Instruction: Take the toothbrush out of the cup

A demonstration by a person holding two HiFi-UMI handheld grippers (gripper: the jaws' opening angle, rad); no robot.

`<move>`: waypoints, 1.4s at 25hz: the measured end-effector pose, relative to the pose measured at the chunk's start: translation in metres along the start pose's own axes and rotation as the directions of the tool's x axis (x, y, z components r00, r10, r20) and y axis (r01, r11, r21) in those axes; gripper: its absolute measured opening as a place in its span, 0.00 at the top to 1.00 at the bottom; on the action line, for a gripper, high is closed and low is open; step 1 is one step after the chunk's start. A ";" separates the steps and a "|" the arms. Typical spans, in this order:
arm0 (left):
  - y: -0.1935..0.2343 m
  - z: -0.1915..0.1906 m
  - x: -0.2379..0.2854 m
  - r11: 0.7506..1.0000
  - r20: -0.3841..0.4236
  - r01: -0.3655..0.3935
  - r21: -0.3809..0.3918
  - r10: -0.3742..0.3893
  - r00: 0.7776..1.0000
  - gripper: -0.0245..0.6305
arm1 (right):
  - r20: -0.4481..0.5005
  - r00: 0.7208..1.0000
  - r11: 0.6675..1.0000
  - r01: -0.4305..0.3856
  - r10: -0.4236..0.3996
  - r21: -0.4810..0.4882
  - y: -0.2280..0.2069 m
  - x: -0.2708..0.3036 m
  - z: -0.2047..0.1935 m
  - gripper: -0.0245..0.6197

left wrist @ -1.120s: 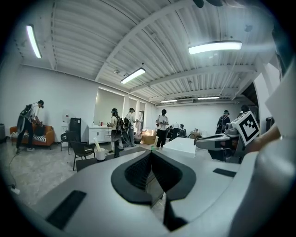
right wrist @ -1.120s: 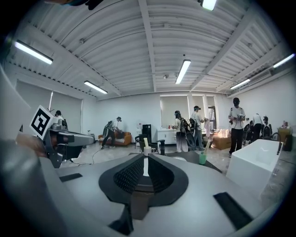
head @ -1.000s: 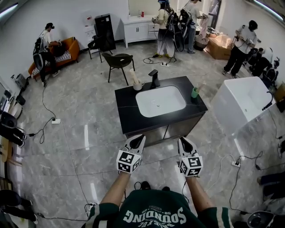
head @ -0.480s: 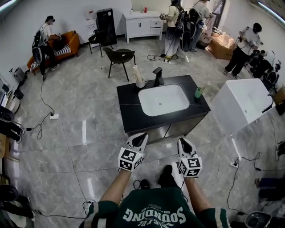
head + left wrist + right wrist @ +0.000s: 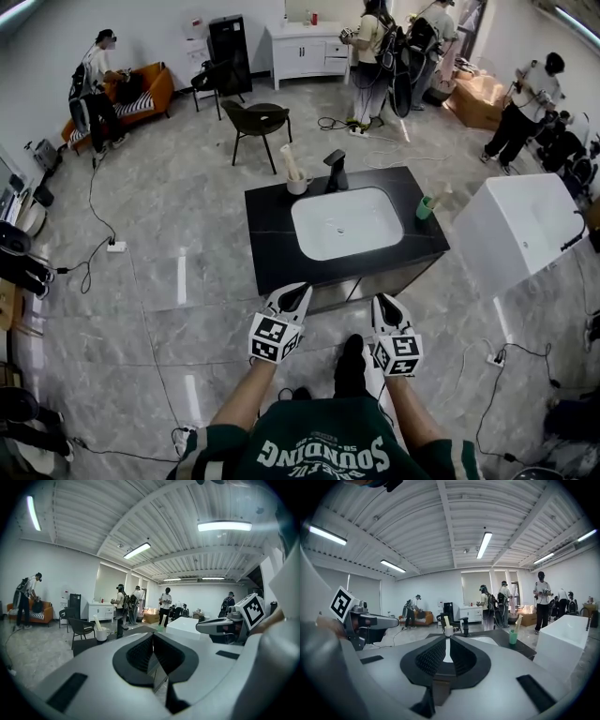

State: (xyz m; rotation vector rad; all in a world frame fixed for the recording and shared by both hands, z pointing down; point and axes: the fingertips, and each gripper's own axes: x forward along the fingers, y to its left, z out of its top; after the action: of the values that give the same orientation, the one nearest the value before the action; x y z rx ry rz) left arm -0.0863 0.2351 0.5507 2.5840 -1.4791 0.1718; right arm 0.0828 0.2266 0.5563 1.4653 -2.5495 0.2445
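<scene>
Held white left gripper [image 5: 294,292] and white right gripper [image 5: 385,302], fingers together and empty, short of black table [image 5: 272,234]; green plastic cup [image 5: 425,208] with pale toothbrush [image 5: 437,195] beyond reach.

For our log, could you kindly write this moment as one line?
left gripper: shut; right gripper: shut; white cup, green cup: on counter

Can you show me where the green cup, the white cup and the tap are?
Green cup [image 5: 425,209]: head view, on its side wall.
White cup [image 5: 298,186]: head view, on its side.
Tap [image 5: 336,174]: head view, on its upright body.
</scene>
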 end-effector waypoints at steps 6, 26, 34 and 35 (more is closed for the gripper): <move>0.021 0.014 0.062 1.000 -0.020 -0.028 -0.002 0.028 0.999 0.94 | -0.010 0.999 0.999 -0.040 0.040 0.007 -0.045 0.058 0.018 0.90; 0.054 0.045 0.229 0.978 -0.077 -0.209 -0.024 0.206 0.975 0.94 | -0.057 0.966 0.968 -0.252 0.252 -0.009 -0.174 0.199 0.062 0.90; 0.078 0.043 0.258 0.976 -0.090 -0.217 -0.034 0.213 0.973 0.94 | -0.071 0.959 0.962 -0.274 0.274 0.018 -0.180 0.231 0.059 0.90; 0.081 0.042 0.262 0.976 -0.091 -0.214 -0.038 0.210 0.973 0.94 | -0.073 0.960 0.963 -0.269 0.270 0.023 -0.182 0.235 0.058 0.90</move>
State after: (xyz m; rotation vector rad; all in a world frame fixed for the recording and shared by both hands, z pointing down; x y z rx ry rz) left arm -0.0237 -0.0349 0.5622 2.3465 -1.7029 0.2676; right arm 0.1199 -0.0737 0.5661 1.0857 -2.6839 0.3485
